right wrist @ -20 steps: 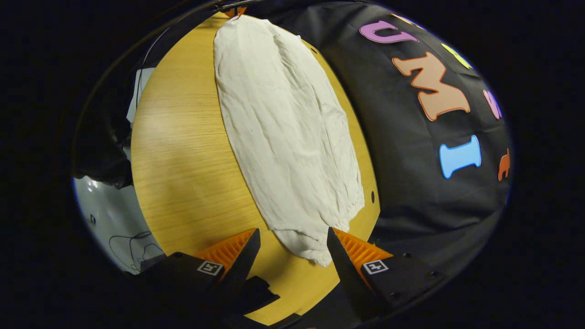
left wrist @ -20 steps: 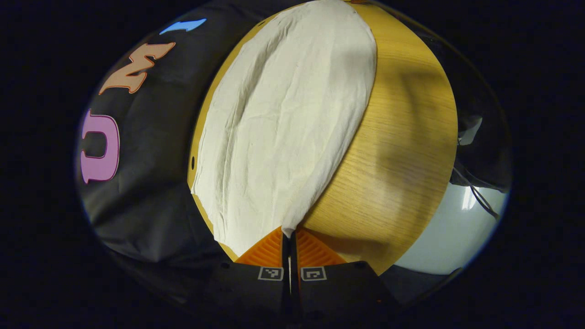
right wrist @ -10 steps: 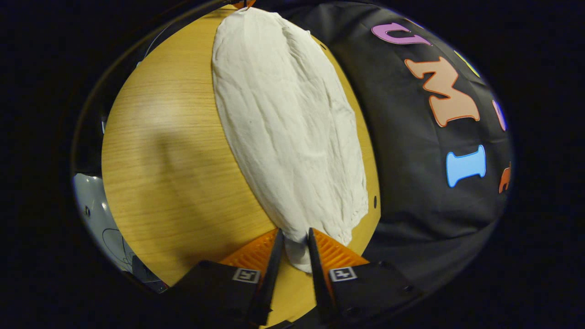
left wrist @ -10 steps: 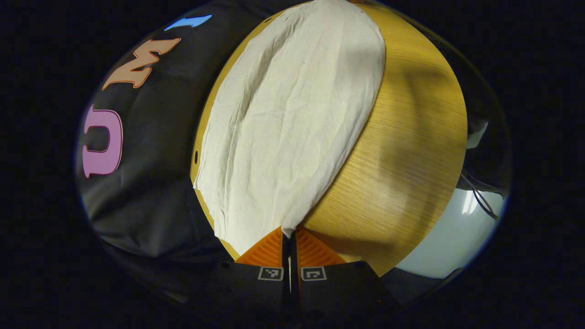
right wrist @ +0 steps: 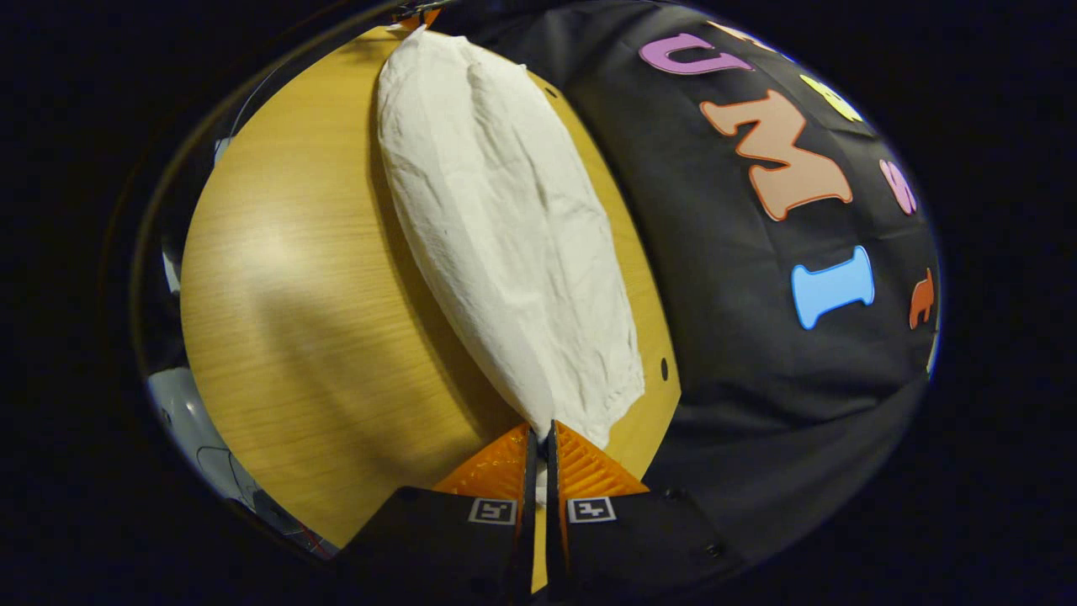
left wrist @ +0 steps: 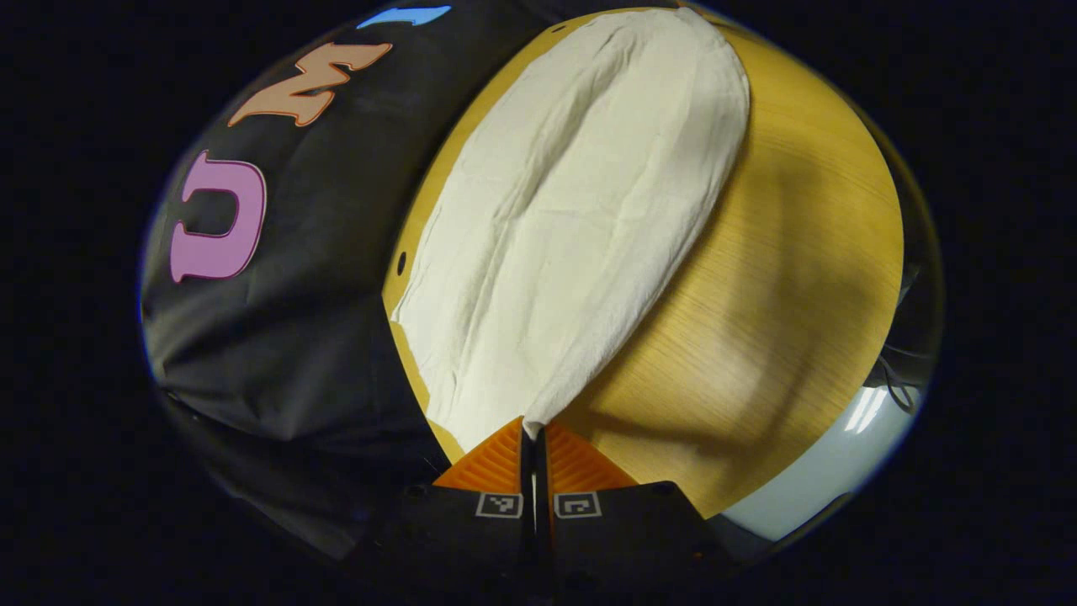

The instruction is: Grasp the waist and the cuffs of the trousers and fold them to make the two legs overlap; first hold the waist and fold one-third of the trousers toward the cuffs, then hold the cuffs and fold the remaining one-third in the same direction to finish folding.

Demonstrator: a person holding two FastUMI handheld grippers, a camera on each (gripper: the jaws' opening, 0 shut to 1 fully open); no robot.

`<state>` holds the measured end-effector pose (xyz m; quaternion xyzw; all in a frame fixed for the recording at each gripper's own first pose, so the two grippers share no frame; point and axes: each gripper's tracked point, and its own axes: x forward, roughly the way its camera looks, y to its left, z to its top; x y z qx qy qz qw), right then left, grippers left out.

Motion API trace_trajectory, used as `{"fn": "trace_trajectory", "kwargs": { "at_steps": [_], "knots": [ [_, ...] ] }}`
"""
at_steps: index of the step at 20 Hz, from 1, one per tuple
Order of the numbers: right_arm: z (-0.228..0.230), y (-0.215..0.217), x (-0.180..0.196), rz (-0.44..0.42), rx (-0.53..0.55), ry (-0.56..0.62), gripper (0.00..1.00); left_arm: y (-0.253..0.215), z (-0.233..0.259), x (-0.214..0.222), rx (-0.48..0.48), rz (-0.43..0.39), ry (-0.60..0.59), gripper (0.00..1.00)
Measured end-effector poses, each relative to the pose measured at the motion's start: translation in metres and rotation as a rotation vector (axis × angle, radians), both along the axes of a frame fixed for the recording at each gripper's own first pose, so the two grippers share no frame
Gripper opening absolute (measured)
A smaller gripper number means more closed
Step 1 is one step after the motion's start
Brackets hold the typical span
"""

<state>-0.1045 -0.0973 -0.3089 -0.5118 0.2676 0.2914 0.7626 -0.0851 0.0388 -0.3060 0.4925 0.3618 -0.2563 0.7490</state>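
Note:
White trousers (left wrist: 572, 210) lie lengthwise on a round wooden table (left wrist: 782, 295). My left gripper (left wrist: 532, 431) is shut on the corner of their near end, and the cloth rises from the table to the fingers. In the right gripper view the same trousers (right wrist: 505, 219) stretch away from me. My right gripper (right wrist: 543, 433) is shut on the edge of the gathered end nearest it. That long edge hangs lifted and casts a shadow on the table (right wrist: 294, 320). The far end of the cloth is held by the other gripper (right wrist: 414, 15) at the top of this view.
The black booth wall (left wrist: 294, 320) (right wrist: 757, 379) runs close along the table's far side. A small hole (left wrist: 401, 263) (right wrist: 664, 368) sits near that table edge. Pale floor (left wrist: 841, 454) with cables (right wrist: 244, 497) lies beyond the opposite edge.
My right gripper has gone from open around the trousers' end to shut on it. Both ends have risen, so one long edge has lifted off the table.

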Motion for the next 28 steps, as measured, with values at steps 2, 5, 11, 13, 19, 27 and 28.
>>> {"fn": "trace_trajectory", "kwargs": {
  "at_steps": [2, 5, 11, 13, 19, 27, 28],
  "knots": [
    [0.012, 0.005, 0.019, -0.014, 0.031, -0.042, 0.05, -0.001, 0.015, 0.019, -0.002, 0.044, -0.047, 0.0],
    [0.023, 0.006, 0.042, -0.045, 0.059, -0.084, 0.08, -0.002, 0.037, 0.05, -0.01, 0.089, -0.115, 0.0],
    [0.04, 0.013, 0.078, -0.102, 0.082, -0.126, 0.08, -0.011, 0.072, 0.099, -0.044, 0.11, -0.207, 0.0],
    [0.047, 0.016, 0.094, -0.128, 0.078, -0.145, 0.08, -0.017, 0.074, 0.122, -0.055, 0.095, -0.23, 0.0],
    [0.053, 0.031, 0.144, -0.215, 0.108, -0.184, 0.08, -0.027, 0.084, 0.182, -0.143, 0.138, -0.279, 0.0],
    [0.043, 0.043, 0.209, -0.33, 0.136, -0.204, 0.08, -0.034, 0.099, 0.258, -0.207, 0.173, -0.351, 0.0],
    [0.038, 0.043, 0.215, -0.347, 0.133, -0.198, 0.08, -0.037, 0.097, 0.267, -0.212, 0.167, -0.351, 0.0]
  ]
}}
